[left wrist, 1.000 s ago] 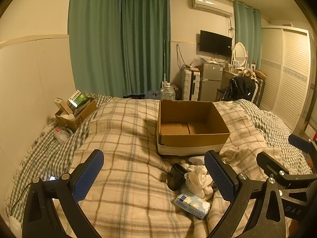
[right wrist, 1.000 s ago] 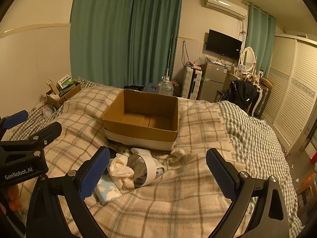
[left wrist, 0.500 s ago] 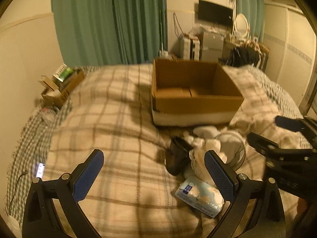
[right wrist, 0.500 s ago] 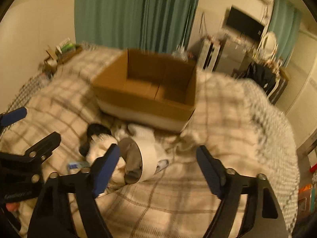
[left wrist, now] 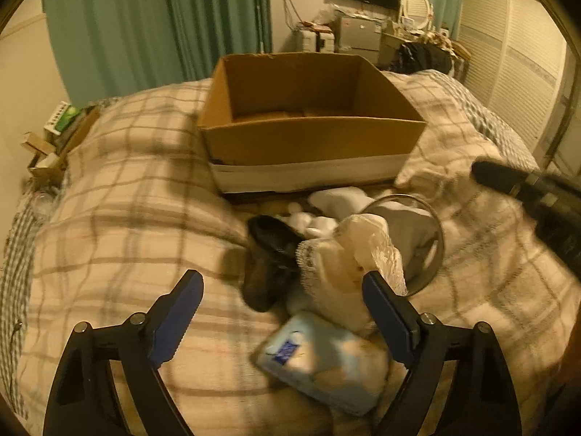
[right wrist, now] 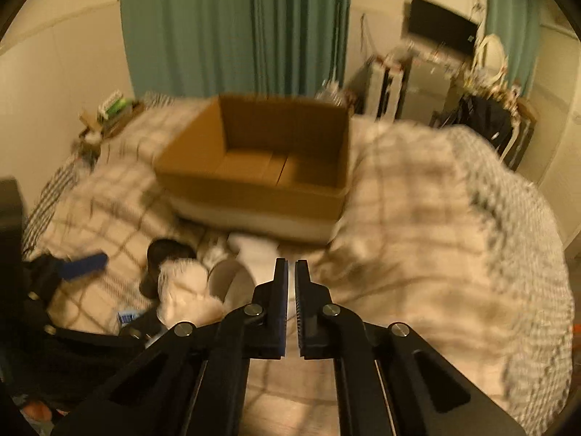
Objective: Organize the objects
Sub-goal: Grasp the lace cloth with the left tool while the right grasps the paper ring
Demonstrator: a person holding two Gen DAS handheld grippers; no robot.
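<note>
An open, empty cardboard box (left wrist: 308,123) stands on the plaid bed; it also shows in the right wrist view (right wrist: 261,170). In front of it lies a pile: a black shoe (left wrist: 268,258), a white lacy cloth (left wrist: 348,269), a white cap-like item with a round rim (left wrist: 410,232), white socks (left wrist: 337,196) and a blue tissue pack (left wrist: 323,359). My left gripper (left wrist: 283,312) is open, low over the tissue pack and the cloth. My right gripper (right wrist: 291,272) is shut and empty, just right of the pile (right wrist: 192,287). The view is blurred.
The plaid duvet (left wrist: 127,200) is lumpy, with a raised fold right of the box (right wrist: 417,200). A small box of clutter (left wrist: 58,134) sits at the bed's far left by the wall. Green curtains (left wrist: 163,18), a fridge and a dresser stand beyond the bed.
Both grippers have moved forward and down toward the pile. My right gripper has gone from wide open to shut. My left gripper stays open.
</note>
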